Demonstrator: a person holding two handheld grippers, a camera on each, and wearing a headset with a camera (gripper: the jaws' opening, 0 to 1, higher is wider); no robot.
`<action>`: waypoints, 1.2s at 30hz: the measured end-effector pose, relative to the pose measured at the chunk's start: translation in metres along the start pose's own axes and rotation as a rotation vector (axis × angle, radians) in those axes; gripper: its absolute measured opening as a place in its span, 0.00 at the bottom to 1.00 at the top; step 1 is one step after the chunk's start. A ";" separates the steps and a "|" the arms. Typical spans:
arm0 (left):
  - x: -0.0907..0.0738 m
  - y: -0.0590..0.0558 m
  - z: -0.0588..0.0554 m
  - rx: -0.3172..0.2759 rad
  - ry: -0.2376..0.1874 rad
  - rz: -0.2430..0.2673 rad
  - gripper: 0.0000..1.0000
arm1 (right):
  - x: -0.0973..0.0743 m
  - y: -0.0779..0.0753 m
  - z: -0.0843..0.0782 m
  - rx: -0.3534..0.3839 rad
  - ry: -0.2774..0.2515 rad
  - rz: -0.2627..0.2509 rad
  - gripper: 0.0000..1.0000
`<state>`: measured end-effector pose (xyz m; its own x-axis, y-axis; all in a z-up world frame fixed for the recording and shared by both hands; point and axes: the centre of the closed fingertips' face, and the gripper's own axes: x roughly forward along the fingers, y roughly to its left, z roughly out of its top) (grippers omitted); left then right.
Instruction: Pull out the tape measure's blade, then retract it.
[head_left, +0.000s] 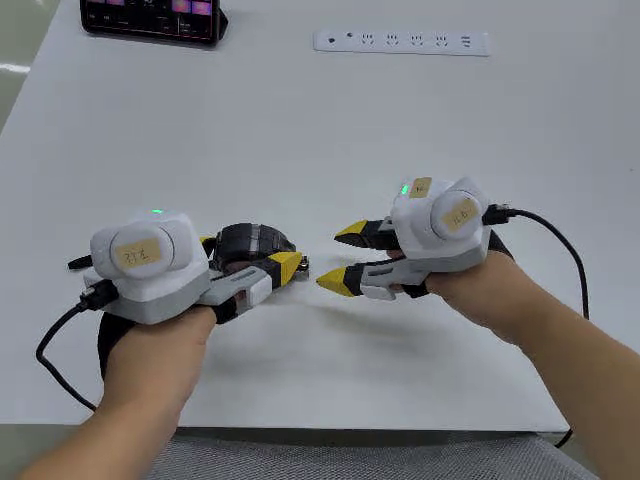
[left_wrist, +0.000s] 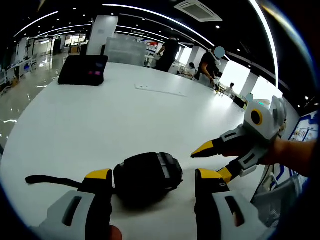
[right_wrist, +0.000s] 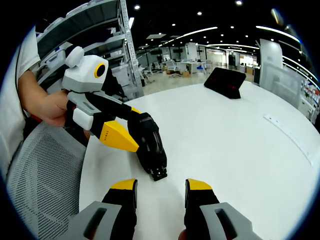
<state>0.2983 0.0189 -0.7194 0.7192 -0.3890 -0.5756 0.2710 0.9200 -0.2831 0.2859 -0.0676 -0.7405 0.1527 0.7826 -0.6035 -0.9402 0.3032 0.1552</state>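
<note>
A black tape measure (head_left: 250, 243) lies on the white table (head_left: 300, 130), with my left gripper (head_left: 248, 253) shut on its body, one yellow-tipped jaw on each side. In the left gripper view the case (left_wrist: 147, 175) sits between those jaws and its black strap (left_wrist: 55, 180) trails off to the left. My right gripper (head_left: 343, 257) hovers open just right of the case, tips pointing at it and holding nothing. In the right gripper view the blade's end hook (right_wrist: 159, 175) sticks out of the case (right_wrist: 150, 140), just ahead of the open right gripper (right_wrist: 161, 185).
A white power strip (head_left: 402, 41) lies at the far edge and a dark tablet (head_left: 152, 17) at the far left. The table's front edge runs just under my forearms. A mesh chair (right_wrist: 45, 170) stands beside the table. People stand far behind (left_wrist: 170, 52).
</note>
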 end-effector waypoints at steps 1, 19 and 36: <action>-0.002 -0.001 0.001 0.007 -0.004 -0.004 0.64 | -0.003 0.000 0.000 0.005 -0.006 -0.008 0.35; -0.019 -0.004 0.008 0.084 0.000 -0.069 0.65 | -0.039 -0.003 0.002 0.037 -0.037 -0.074 0.41; -0.045 0.015 0.000 0.189 0.030 -0.104 0.65 | -0.077 -0.011 -0.004 0.045 -0.086 -0.141 0.55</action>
<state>0.2699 0.0501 -0.6970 0.6626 -0.4810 -0.5742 0.4598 0.8663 -0.1951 0.2830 -0.1332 -0.6992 0.3097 0.7736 -0.5529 -0.8932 0.4361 0.1099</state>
